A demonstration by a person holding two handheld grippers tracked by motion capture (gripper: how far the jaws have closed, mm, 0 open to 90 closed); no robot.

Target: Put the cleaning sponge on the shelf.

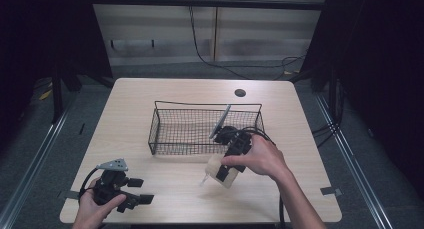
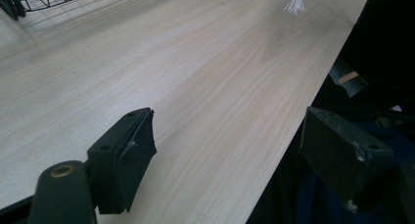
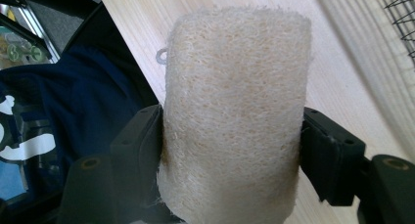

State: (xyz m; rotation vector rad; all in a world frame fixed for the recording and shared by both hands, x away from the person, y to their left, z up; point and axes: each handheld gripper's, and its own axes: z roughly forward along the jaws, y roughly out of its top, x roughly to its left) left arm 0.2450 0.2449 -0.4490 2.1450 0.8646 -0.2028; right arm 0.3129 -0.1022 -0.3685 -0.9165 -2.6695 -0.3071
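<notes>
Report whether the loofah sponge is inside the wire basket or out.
Out. The right gripper holds the loofah sponge above the table, in front of the wire basket.

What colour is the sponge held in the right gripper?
Pale cream-beige with a fibrous, loofah-like texture; the sponge shows best in the right gripper view.

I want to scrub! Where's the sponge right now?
The sponge is squeezed in the right tool, seen in the high view, just in front of the wire basket, near the table's front right.
</notes>
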